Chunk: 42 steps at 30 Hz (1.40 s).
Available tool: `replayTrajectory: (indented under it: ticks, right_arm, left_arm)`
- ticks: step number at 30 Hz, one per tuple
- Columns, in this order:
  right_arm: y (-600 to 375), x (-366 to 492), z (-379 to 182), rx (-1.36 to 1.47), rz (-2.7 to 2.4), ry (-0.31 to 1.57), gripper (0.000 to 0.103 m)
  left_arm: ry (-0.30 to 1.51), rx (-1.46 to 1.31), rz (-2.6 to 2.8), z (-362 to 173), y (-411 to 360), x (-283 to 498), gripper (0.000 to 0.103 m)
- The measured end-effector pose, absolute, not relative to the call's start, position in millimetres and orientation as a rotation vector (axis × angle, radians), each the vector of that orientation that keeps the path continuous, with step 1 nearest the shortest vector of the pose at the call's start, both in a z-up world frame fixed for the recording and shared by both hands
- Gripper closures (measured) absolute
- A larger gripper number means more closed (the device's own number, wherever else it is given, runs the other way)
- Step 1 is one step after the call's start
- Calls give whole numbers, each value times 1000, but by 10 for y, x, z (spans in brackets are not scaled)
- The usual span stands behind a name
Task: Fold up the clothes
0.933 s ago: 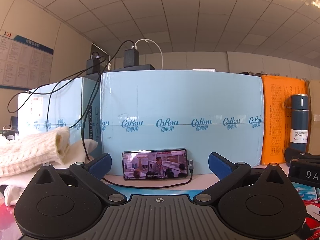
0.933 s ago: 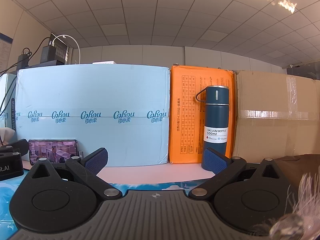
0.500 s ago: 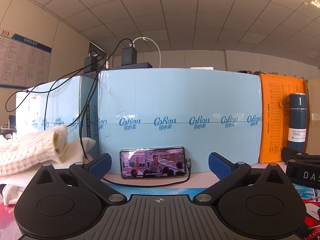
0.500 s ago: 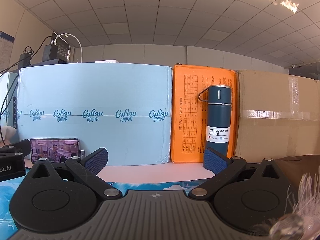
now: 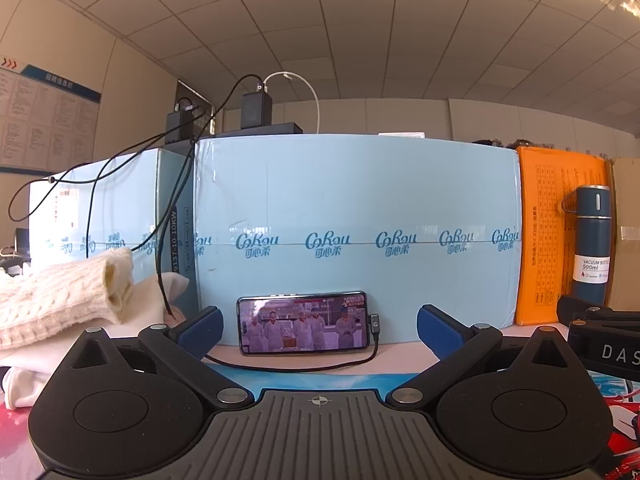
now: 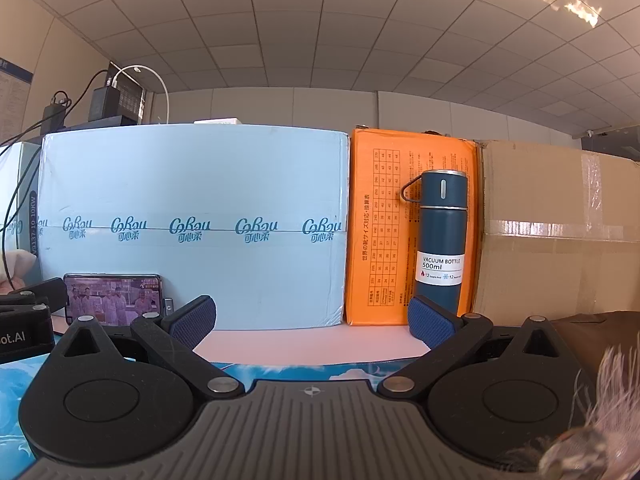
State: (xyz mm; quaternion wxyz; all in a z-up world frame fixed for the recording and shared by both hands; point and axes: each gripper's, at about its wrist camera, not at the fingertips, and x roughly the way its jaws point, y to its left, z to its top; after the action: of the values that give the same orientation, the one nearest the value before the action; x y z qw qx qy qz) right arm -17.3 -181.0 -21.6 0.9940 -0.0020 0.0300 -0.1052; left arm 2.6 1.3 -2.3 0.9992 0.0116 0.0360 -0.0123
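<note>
A cream cable-knit sweater (image 5: 56, 300) lies folded on white clothes (image 5: 24, 380) at the left of the left wrist view. My left gripper (image 5: 319, 330) is open and empty, to the right of the pile, facing a phone (image 5: 303, 328). My right gripper (image 6: 311, 320) is open and empty, facing the boxes. A brown garment (image 6: 592, 328) with a fur trim (image 6: 612, 384) lies at the right edge of the right wrist view. Each gripper's body shows at the edge of the other's view.
Light blue boxes (image 5: 356, 220) form a wall behind the table, with chargers and cables (image 5: 256, 108) on top. An orange box (image 6: 384, 232), a blue vacuum bottle (image 6: 440, 248) and a cardboard box (image 6: 556, 232) stand to the right. The phone's cable (image 5: 300, 368) lies on the table.
The left wrist view has drifted slightly right, so the phone and boxes sit a little further left. The right view is almost unchanged. Both grippers stay open.
</note>
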Motion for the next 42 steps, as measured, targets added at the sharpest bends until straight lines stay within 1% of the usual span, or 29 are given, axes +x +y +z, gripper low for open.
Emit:
replayTrajectory:
  ticks: [42]
  right_arm:
    - [-1805, -182, -212, -8, -200, 54, 0]
  left_arm:
    - [73, 30, -38, -12, -16, -11, 0]
